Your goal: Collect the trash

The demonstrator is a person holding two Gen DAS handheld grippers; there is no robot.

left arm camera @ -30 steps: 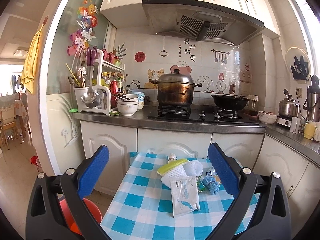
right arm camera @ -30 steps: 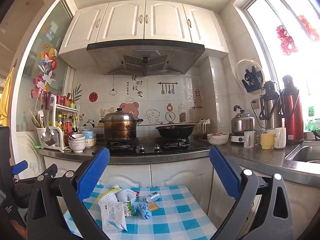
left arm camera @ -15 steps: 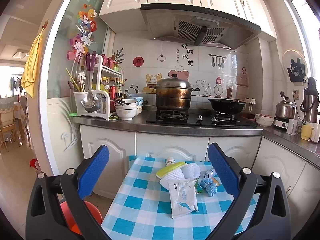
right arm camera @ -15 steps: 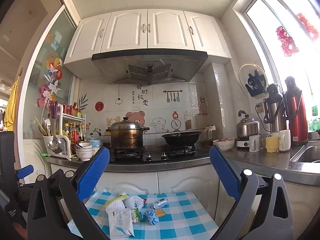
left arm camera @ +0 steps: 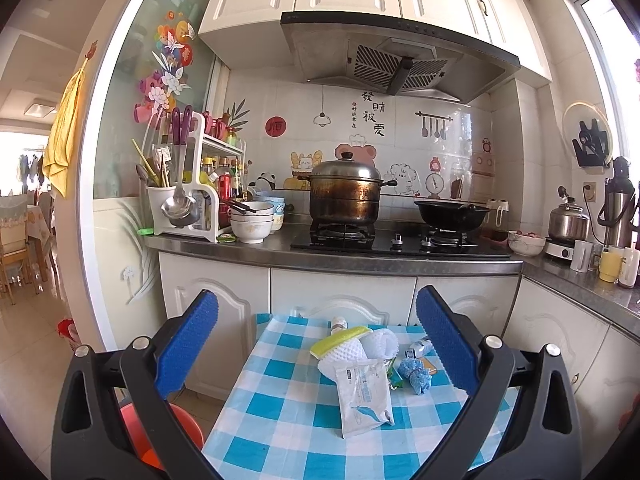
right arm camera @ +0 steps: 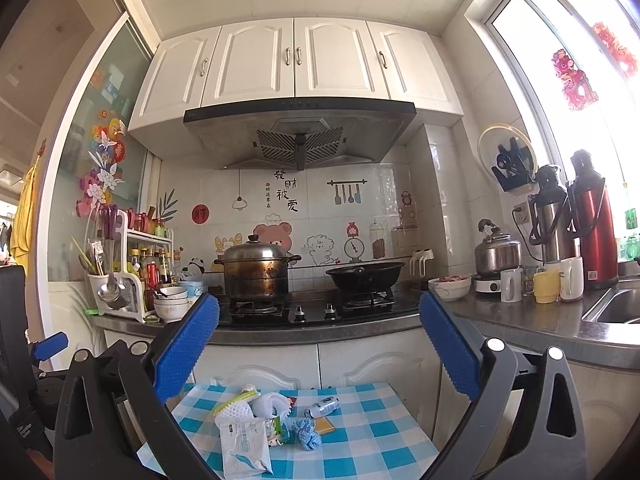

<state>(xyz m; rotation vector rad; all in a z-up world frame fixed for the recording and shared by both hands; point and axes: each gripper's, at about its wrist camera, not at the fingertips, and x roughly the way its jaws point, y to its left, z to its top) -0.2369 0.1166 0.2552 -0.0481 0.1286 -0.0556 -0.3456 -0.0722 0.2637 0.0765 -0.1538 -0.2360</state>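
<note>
A small table (left arm camera: 280, 384) with a blue-and-white checked cloth stands before white kitchen cabinets. The trash sits in a loose cluster near its far end: a flat white wipes packet (left arm camera: 362, 394) nearest the cameras, white foam netting (left arm camera: 360, 350) behind it with a yellow-green strip (left arm camera: 340, 340) on top, a crumpled blue wad (left arm camera: 416, 372) to the right, and a small can (right arm camera: 323, 406) lying on its side.

The left gripper (left arm camera: 316, 344) hovers above the table, its blue ridged pads spread wide apart and holding nothing. Only this view shows an orange-red bucket (left arm camera: 160, 440) on the floor at the table's left.

The right gripper (right arm camera: 318, 344) is held higher, likewise wide apart and empty. Only its view shows a red thermos (right arm camera: 594, 220), a sink corner (right arm camera: 616, 310) and the left gripper's black frame at the left edge.

Behind, on a dark counter, a scorched steel pot (left arm camera: 346, 196) and black wok (left arm camera: 452, 212) sit on the stove, with stacked bowls (left arm camera: 252, 224) and a utensil rack (left arm camera: 184, 196) to the left.
</note>
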